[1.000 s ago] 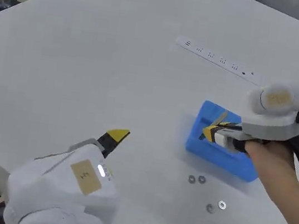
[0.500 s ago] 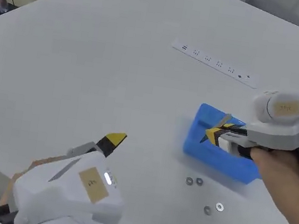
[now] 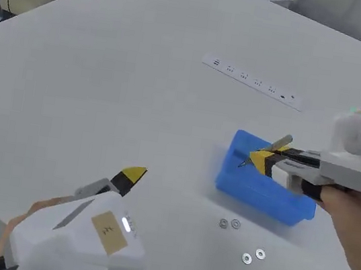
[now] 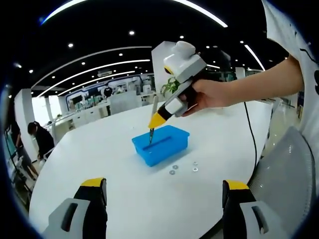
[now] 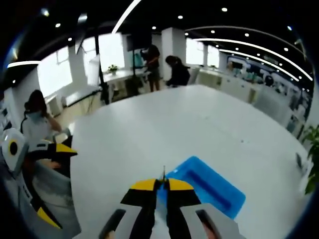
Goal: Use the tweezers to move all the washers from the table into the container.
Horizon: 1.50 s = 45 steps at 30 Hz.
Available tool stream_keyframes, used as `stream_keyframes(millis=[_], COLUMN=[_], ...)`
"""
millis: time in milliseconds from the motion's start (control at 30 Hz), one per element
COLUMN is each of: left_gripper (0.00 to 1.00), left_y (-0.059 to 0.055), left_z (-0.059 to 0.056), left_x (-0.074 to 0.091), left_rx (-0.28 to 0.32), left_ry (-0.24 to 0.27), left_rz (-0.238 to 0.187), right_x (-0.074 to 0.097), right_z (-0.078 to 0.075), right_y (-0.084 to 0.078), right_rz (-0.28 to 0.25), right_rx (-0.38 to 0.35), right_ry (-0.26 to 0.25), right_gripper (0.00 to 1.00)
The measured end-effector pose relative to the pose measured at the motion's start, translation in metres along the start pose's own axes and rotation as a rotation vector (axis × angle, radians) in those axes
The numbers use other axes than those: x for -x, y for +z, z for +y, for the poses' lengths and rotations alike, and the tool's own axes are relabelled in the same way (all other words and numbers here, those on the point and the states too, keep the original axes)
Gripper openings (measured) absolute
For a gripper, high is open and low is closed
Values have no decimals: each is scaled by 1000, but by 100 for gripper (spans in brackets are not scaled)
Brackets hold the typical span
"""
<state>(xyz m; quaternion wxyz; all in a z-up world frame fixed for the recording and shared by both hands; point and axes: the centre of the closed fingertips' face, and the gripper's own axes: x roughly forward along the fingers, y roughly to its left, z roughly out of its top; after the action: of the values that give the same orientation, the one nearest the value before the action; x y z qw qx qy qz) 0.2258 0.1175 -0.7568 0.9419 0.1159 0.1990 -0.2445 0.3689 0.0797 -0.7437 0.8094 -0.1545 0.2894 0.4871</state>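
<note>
A blue container [image 3: 264, 188] sits on the white table [image 3: 107, 76]; it also lies in the left gripper view [image 4: 160, 144] and the right gripper view [image 5: 212, 191]. My right gripper [image 3: 261, 161] is shut on metal tweezers [image 3: 281, 142], tips pointing down over the container's left end [image 4: 151, 130]. Whether the tips hold anything is too small to tell. Several washers [image 3: 230, 223] lie in two pairs on the table just in front of the container [image 4: 174, 170]. My left gripper [image 3: 162, 233] is wide open at the near left, well away from them [image 4: 164, 184].
A white power strip [image 3: 253, 82] lies on the table behind the container. A hand and forearm [image 3: 354, 225] hold the right gripper at the right edge. People and desks stand in the room beyond the table [image 5: 172, 69].
The head camera has shifted. The right gripper's body has drawn back to the right while the tweezers stay over the container. The left gripper sits slightly lower in view.
</note>
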Motion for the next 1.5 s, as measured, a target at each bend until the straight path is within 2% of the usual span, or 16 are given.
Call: stream_keyframes(millis=[100, 233, 333, 467, 600, 800, 900, 1033, 1500], left_gripper=[99, 99, 99, 99, 99, 99, 99, 99, 99], left_y=[0, -1, -1, -3, 1, -1, -1, -1, -4], left_z=[-1, 0, 1, 2, 3, 3, 3, 3, 4], left_x=[0, 0, 0, 0, 1, 1, 1, 0, 0], left_rx=[-4, -8, -12, -16, -17, -21, -22, -21, -32], left_ry=[-2, 3, 5, 9, 18, 21, 19, 18, 24], left_rz=[1, 5, 8, 17, -4, 5, 7, 10, 25], right_x=[9, 8, 3, -2, -9, -13, -15, -18, -22], right_z=[11, 23, 27, 30, 29, 29, 28, 29, 24], right_y=[-9, -27, -43, -57, -71, -74, -76, -81, -79], right_rz=[1, 38, 69, 101, 154, 171, 190, 213, 202], right_rx=[-22, -17, -35, -41, -28, -34, 1, -4, 16], right_ry=[15, 37, 51, 59, 59, 64, 53, 65, 43], right_gripper=[3, 3, 3, 3, 3, 3, 3, 4, 4])
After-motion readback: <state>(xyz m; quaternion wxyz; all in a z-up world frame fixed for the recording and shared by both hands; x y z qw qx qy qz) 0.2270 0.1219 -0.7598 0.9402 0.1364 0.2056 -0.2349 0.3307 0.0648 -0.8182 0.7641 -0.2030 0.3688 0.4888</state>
